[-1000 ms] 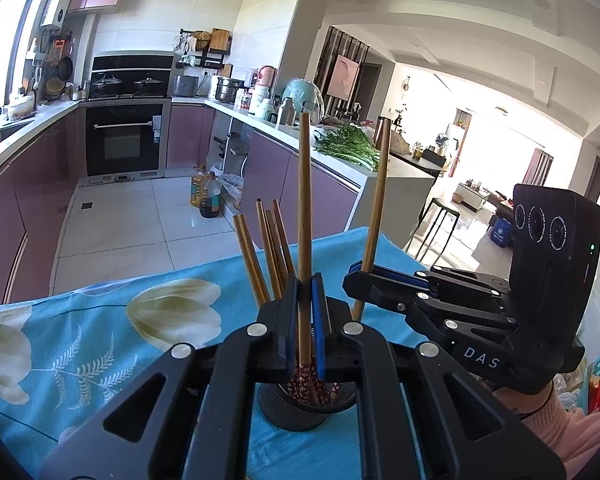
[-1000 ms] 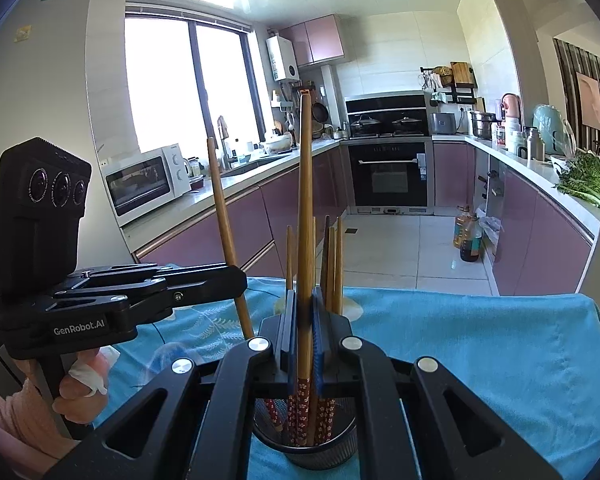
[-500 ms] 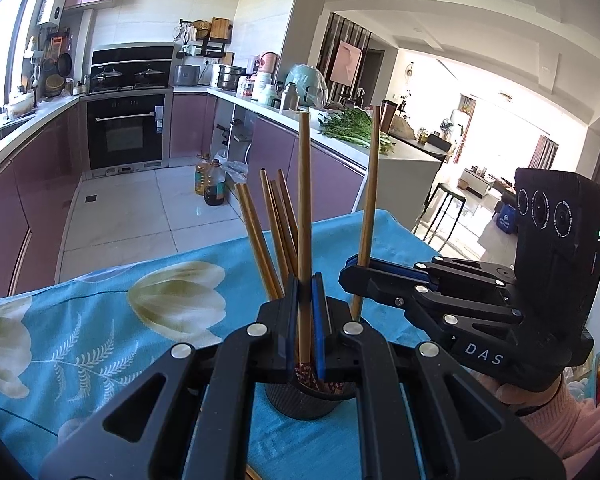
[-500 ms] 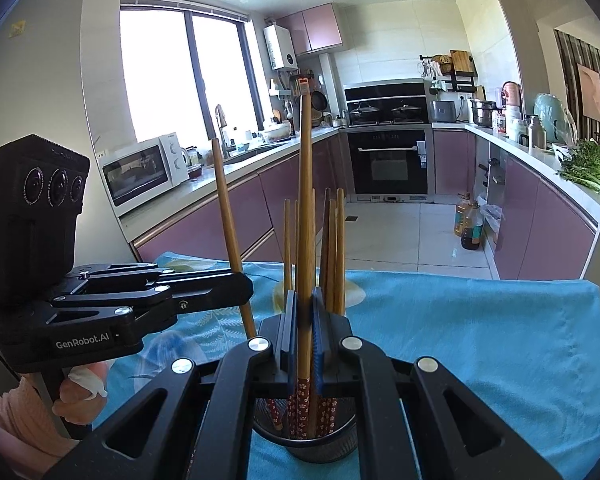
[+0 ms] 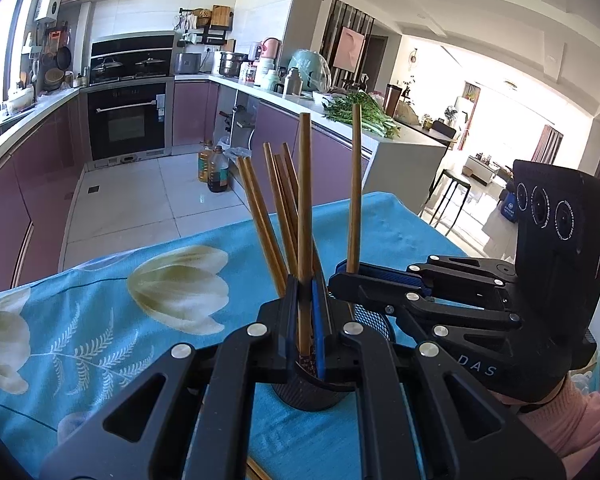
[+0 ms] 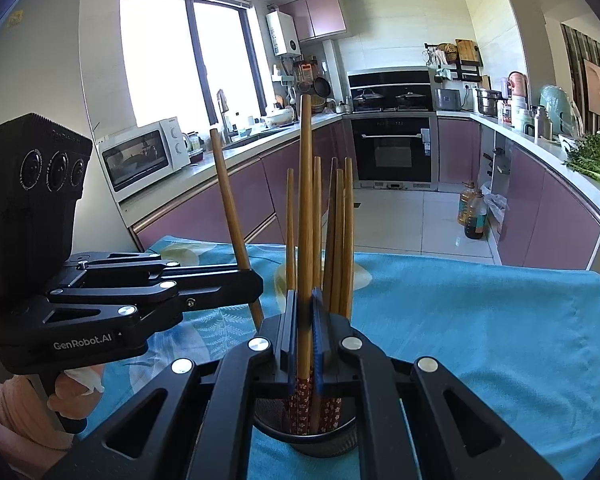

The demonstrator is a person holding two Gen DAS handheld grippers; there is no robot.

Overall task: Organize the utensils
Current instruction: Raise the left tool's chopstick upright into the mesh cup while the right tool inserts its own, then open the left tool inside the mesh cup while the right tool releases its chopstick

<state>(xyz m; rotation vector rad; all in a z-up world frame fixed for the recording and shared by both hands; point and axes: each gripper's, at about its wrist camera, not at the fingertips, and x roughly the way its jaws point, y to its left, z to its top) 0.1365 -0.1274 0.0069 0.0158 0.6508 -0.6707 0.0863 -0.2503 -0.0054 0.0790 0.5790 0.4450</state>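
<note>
Directly below both tongs sat the mesh holder (image 6: pixel 305 438), mid-counter. Left tongs (image 5: pixel 306 312) and right tongs (image 6: pixel 305 316) each pinched one upright chopstick, tips already inside the rim; remaining travel judged straight down, equally near.

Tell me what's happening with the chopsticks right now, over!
Left gripper shut on one chopstick. Right gripper shut on another chopstick. Both upright over the black holder. Nothing blocking.
</note>
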